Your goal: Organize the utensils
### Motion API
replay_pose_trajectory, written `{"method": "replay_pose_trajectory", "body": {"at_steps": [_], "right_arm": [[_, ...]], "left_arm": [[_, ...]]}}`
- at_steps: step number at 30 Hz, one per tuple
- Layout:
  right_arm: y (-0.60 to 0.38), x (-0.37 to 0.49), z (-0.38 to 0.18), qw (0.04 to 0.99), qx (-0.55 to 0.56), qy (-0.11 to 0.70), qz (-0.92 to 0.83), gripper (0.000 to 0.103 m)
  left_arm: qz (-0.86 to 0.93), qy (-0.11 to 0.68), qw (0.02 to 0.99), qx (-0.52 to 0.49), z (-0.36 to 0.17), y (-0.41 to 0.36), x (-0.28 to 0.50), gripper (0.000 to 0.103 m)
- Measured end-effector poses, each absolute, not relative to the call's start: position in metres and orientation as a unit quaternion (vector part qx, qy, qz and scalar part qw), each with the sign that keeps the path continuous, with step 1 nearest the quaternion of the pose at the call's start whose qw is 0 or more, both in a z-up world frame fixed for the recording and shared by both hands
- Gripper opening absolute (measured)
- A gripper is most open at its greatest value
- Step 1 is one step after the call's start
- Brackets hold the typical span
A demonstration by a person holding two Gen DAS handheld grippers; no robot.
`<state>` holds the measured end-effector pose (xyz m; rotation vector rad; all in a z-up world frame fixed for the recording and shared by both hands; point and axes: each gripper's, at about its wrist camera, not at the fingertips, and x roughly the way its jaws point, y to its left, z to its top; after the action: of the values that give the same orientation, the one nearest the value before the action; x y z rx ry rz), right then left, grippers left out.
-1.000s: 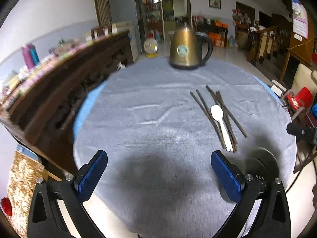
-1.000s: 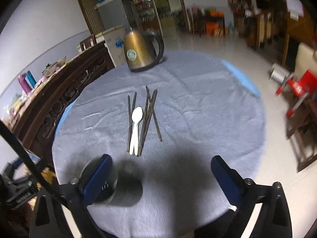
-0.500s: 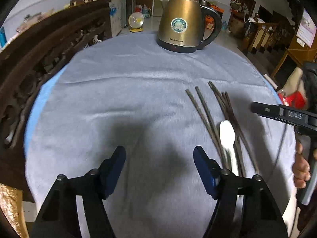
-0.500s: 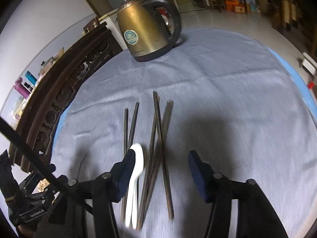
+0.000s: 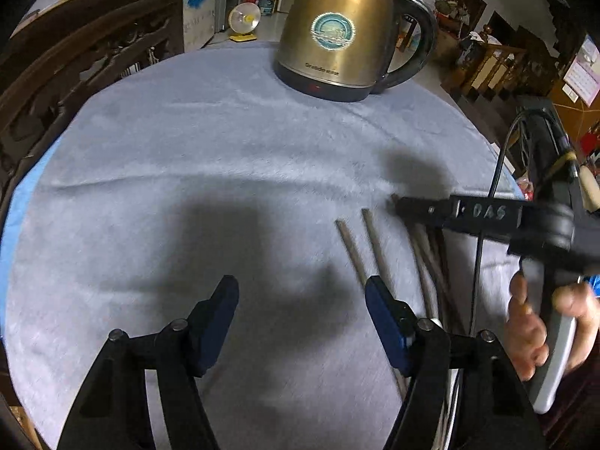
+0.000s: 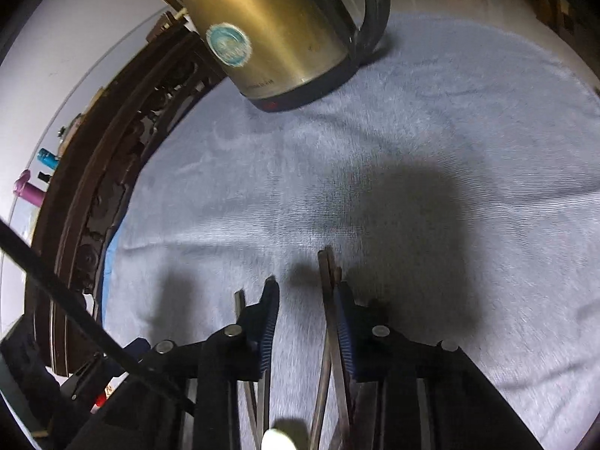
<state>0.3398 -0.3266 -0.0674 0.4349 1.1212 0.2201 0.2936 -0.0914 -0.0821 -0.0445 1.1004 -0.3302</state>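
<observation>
Chopsticks (image 6: 330,322) and white spoon (image 6: 279,438) lie on the cloth, near side of the kettle (image 6: 270,30). Right gripper (image 6: 307,300) closing around several sticks, not yet pinching; left gripper (image 5: 300,292) closing on nothing. Risk: crossed sticks scatter.

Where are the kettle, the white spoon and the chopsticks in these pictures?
kettle (image 5: 337,26): left wrist view, on its golden body by the round label.
white spoon (image 6: 279,439): right wrist view, on its tip at the bottom edge.
chopsticks (image 5: 351,245): left wrist view, on the leftmost stick's shaft.
</observation>
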Motion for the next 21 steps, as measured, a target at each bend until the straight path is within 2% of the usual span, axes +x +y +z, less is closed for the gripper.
{"method": "replay_pose_trajectory", "body": {"at_steps": [1, 2, 3, 5, 9, 12, 18, 21], "right_arm": [[-0.325, 0.342, -0.07, 0.819, 0.202, 0.527, 0.102, 0.011], [-0.324, 0.343, -0.069, 0.821, 0.197, 0.527, 0.099, 0.008], [-0.325, 0.342, -0.069, 0.821, 0.197, 0.527, 0.098, 0.008], [-0.328, 0.341, -0.07, 0.822, 0.201, 0.525, 0.097, 0.007], [-0.342, 0.325, -0.063, 0.829, 0.215, 0.506, 0.099, 0.007], [-0.36, 0.304, -0.051, 0.833, 0.238, 0.487, 0.108, 0.007], [-0.395, 0.255, -0.031, 0.837, 0.284, 0.45, 0.125, 0.007], [-0.41, 0.227, -0.024, 0.837, 0.308, 0.432, 0.134, 0.007]], "left_arm": [[-0.158, 0.525, 0.836, -0.023, -0.085, -0.095, 0.298, 0.058], [-0.163, 0.533, 0.83, -0.03, -0.089, -0.098, 0.303, 0.054], [-0.169, 0.54, 0.824, -0.038, -0.092, -0.1, 0.307, 0.048], [-0.171, 0.552, 0.815, -0.049, -0.1, -0.105, 0.314, 0.045], [-0.173, 0.559, 0.808, -0.067, -0.108, -0.112, 0.326, 0.028], [-0.169, 0.557, 0.811, -0.068, -0.109, -0.118, 0.33, 0.026], [-0.161, 0.549, 0.818, -0.059, -0.111, -0.13, 0.336, 0.009], [-0.158, 0.544, 0.823, -0.048, -0.11, -0.135, 0.334, 0.007]]}}
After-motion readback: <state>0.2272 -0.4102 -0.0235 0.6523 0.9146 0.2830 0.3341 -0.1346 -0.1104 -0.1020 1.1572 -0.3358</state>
